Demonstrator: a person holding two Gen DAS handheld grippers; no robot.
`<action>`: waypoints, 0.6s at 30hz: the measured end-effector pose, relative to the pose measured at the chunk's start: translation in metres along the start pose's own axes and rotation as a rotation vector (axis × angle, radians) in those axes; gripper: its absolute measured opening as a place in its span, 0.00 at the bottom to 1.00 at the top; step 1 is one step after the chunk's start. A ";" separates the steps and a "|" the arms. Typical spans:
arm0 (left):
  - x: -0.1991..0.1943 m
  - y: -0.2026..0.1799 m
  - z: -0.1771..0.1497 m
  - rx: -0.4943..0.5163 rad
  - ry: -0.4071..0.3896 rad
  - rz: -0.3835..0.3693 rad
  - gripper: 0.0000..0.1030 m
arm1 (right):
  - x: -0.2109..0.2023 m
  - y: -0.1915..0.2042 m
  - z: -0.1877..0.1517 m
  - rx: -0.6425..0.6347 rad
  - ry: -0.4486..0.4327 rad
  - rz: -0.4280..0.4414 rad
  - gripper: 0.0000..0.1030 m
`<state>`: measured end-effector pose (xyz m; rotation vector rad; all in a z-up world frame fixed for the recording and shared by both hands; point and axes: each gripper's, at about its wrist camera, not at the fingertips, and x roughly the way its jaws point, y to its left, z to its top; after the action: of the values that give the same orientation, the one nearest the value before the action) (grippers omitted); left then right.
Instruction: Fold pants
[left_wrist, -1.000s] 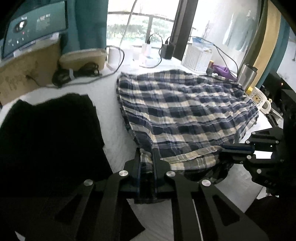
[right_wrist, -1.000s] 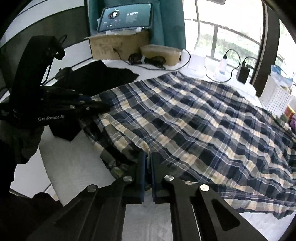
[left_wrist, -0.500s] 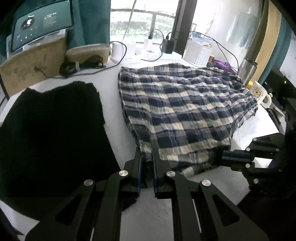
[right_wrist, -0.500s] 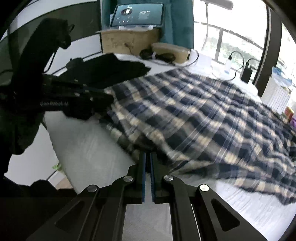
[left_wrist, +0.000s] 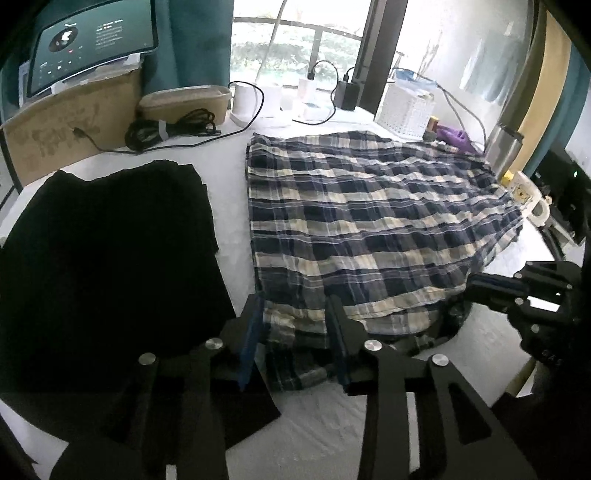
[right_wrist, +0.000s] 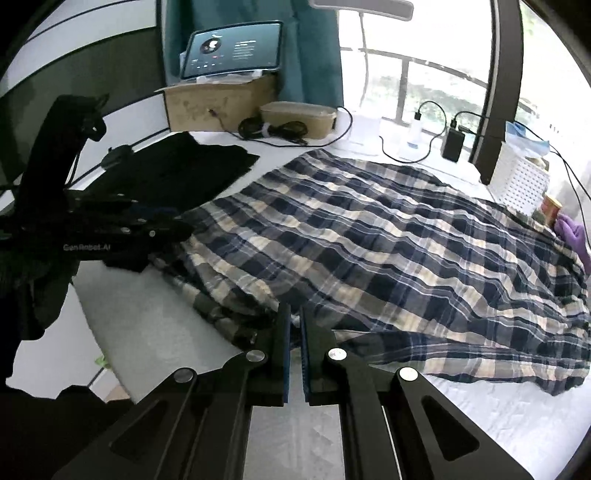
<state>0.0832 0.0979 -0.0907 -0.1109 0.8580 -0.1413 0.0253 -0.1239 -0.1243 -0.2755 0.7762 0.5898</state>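
At the near edge of the white desk (left_wrist: 325, 435) the left tool (left_wrist: 293, 332) has just been opening; its pads now stand apart, with the near corner of the plaid pants (left_wrist: 369, 221) lying loose between them, not pinched. The right tool (right_wrist: 294, 332) is closed tight on the bunched near hem of the same pants.

With one corner let go and the other gripped, any pull by the right tool would likely drag the fold askew or bunch the cloth further toward the near edge. The crumpled hem hangs close to that edge and could slip over it. The black garment (left_wrist: 107, 266) lies just beside the pants on the left; a sweep of the left tool might catch it.

Farther back, along the desk's far edge, an oval tan box (left_wrist: 184, 101) is lidded, contents unseen. The white perforated basket (left_wrist: 406, 112) at the far right holds something blue, too small to tell.
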 end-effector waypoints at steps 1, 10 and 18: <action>0.003 -0.001 0.000 0.006 0.005 0.005 0.36 | 0.002 -0.001 0.000 0.003 0.005 0.000 0.05; 0.003 -0.005 -0.006 0.049 -0.013 0.027 0.23 | 0.016 -0.007 0.001 -0.022 0.039 -0.023 1.00; -0.005 -0.008 -0.008 0.039 -0.016 0.035 0.03 | 0.027 -0.015 -0.003 -0.030 0.045 -0.055 1.00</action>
<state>0.0728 0.0902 -0.0907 -0.0601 0.8402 -0.1243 0.0473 -0.1268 -0.1455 -0.3380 0.8013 0.5451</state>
